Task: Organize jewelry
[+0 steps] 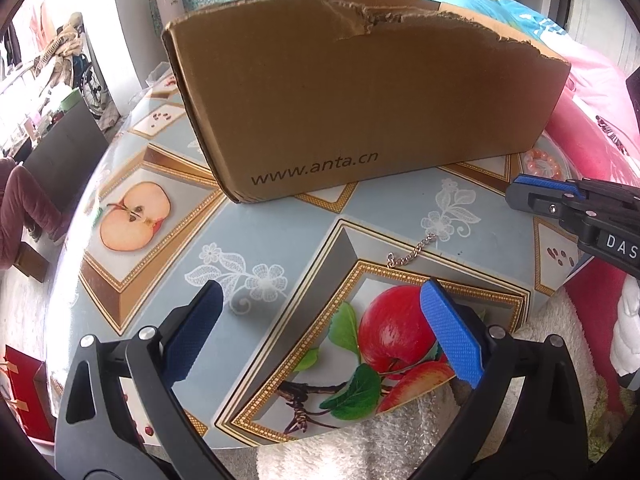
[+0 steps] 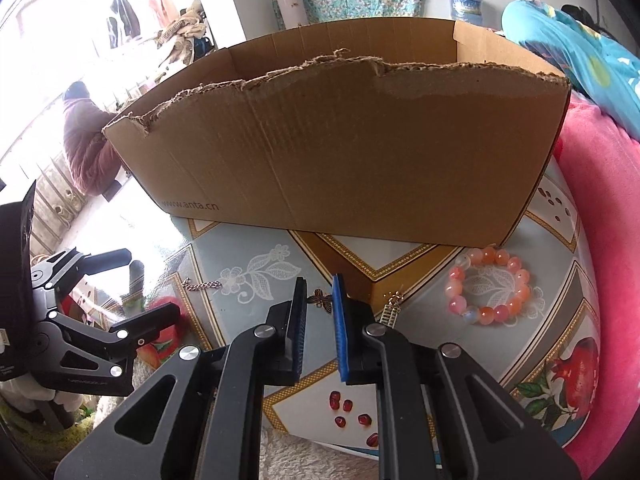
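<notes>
target: small butterfly charm [image 2: 320, 299] on the bench [image 2: 256, 264], right at the tips of the right gripper [image 2: 318, 304]
right jaws: nearly clenched, narrow gap; grip on the charm unclear
left gripper [image 1: 320, 312]: released wide, chain [image 1: 412, 254] just beyond
bracelet [image 2: 490, 286]: right of the jaws, before the box [image 2: 340, 152]
pose: both pitched steeply down

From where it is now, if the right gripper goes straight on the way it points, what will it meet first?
Probably the small butterfly charm, seen in the narrow gap at the tips of the right gripper. Beyond it come the table and the cardboard box. Depth is unclear.
</notes>
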`<action>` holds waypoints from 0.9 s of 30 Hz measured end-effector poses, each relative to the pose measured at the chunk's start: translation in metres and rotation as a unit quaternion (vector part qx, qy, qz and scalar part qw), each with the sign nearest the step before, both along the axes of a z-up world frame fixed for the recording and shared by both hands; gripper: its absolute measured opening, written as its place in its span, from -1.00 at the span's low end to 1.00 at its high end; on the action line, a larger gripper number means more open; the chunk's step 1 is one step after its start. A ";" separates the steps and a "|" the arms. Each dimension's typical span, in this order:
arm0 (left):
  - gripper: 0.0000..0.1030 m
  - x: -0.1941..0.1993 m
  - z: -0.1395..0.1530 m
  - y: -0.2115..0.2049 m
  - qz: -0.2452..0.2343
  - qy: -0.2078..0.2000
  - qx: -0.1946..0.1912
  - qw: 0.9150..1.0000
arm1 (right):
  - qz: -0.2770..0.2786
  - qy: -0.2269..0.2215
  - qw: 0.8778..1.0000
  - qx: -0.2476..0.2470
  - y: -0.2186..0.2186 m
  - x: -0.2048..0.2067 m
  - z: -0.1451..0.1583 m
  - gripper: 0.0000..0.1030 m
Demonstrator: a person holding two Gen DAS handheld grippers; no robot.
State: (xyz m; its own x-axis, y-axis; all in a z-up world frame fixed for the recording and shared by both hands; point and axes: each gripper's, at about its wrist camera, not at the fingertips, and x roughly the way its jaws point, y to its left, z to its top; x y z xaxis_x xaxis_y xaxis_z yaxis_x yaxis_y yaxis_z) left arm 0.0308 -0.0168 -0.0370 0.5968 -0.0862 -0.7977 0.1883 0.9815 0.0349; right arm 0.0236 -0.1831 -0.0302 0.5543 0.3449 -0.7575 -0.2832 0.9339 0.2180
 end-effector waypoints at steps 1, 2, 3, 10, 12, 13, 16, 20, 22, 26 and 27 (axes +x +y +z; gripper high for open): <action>0.84 -0.003 0.003 -0.001 -0.004 -0.011 0.000 1.000 | 0.001 0.001 1.000 0.003 -0.001 0.000 0.000 -0.75; 0.84 -0.007 0.007 -0.003 -0.010 -0.022 -0.004 1.000 | 0.001 0.003 1.000 0.005 -0.001 0.000 0.000 -0.75; 0.83 -0.009 0.010 -0.005 -0.017 -0.031 -0.009 0.999 | 0.001 0.003 1.000 0.008 -0.002 0.000 0.000 -0.75; 0.09 -0.011 0.017 -0.023 -0.057 -0.034 -0.020 0.998 | 0.001 0.005 1.000 0.028 -0.005 0.005 -0.001 -0.75; -0.07 -0.010 0.014 -0.026 -0.063 -0.029 -0.016 0.997 | 0.002 0.007 0.999 0.033 -0.004 0.007 -0.001 -0.75; -0.18 -0.011 0.013 -0.027 -0.068 -0.025 -0.016 0.997 | 0.002 0.008 0.999 0.035 -0.005 0.008 -0.002 -0.75; -0.42 -0.006 0.008 -0.029 -0.080 -0.010 -0.019 0.997 | 0.002 0.009 0.999 0.038 -0.005 0.008 -0.003 -0.75; -0.47 -0.002 0.004 -0.035 -0.087 0.001 -0.020 0.996 | 0.002 0.012 0.999 0.043 -0.006 0.009 -0.006 -0.75; -0.57 0.000 0.005 -0.038 -0.089 0.004 -0.023 0.996 | 0.002 0.012 0.999 0.045 -0.007 0.009 -0.006 -0.75; -0.81 0.002 0.004 -0.046 -0.098 -0.002 -0.012 0.995 | 0.001 0.012 0.999 0.048 -0.006 0.009 -0.006 -0.74; -0.88 0.003 0.004 -0.048 -0.100 -0.003 -0.010 0.995 | 0.000 0.012 0.999 0.049 -0.007 0.009 -0.006 -0.75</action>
